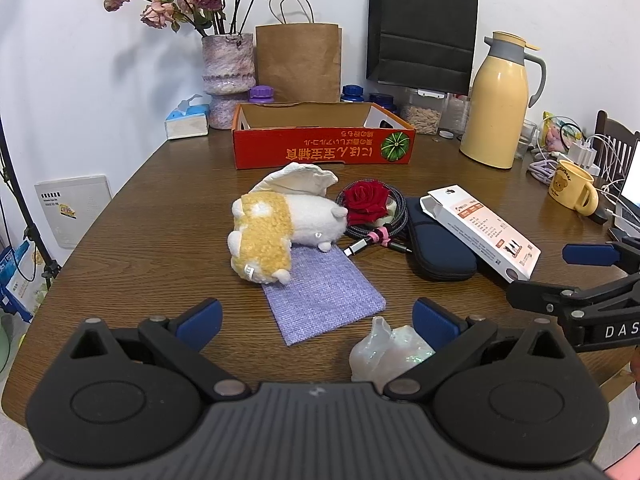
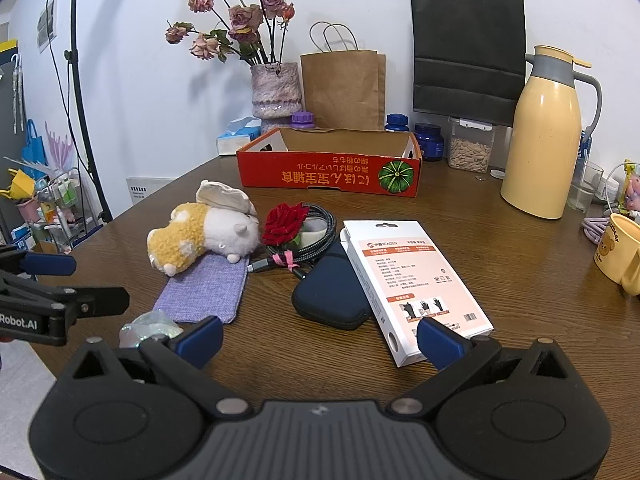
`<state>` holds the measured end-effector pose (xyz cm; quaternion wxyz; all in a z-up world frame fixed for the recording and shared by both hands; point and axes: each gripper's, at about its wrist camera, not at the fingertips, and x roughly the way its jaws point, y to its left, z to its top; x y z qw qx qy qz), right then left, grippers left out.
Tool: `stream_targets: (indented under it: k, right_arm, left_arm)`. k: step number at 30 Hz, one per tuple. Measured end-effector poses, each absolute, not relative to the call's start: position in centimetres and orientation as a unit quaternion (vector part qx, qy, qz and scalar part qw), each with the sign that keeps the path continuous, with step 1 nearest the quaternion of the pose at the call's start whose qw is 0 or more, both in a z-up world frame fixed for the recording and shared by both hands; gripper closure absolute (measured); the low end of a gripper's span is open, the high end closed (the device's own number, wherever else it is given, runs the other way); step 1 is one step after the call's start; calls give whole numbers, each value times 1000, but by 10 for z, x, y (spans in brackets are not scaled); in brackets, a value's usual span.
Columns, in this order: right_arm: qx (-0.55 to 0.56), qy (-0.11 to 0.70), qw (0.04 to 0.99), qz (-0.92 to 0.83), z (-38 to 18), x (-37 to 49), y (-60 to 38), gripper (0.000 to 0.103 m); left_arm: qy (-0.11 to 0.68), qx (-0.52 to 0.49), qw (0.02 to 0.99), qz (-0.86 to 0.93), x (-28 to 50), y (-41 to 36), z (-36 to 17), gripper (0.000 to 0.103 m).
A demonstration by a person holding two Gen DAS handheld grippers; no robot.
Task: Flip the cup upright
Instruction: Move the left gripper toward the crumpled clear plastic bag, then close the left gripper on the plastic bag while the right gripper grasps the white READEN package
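I see a round brown wooden table [image 1: 160, 200] carrying everything. At my twelve o'clock a red cardboard tray [image 1: 324, 148] sits toward the far edge, with a vase [image 1: 228, 76], a tissue box [image 1: 187, 120] and a brown paper bag [image 1: 298, 64] behind it. A yellow thermos jug [image 1: 496, 108] stands at two o'clock, a yellow mug [image 1: 572, 186] beyond it. Mid-table lie a plush toy [image 1: 276, 228], a coiled cable [image 1: 372, 236], a dark blue case [image 1: 436, 244] and a white box [image 1: 480, 232] resting partly on that case. A purple cloth [image 1: 324, 296] lies flat near me, the toy overlapping its far end. A pearly cup [image 1: 384, 356] lies at five o'clock by the near edge.
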<state>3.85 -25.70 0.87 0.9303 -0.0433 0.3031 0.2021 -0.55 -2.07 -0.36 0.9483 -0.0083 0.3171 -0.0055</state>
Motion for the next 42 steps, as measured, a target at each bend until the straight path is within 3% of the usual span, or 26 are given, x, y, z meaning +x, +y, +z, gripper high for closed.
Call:
stream_targets:
  k: [42]
  right_arm:
    - [-48,310,930,189,3,38,-272,0]
  left_arm:
    - [345,-7,938,-35,11,-42,-30,0]
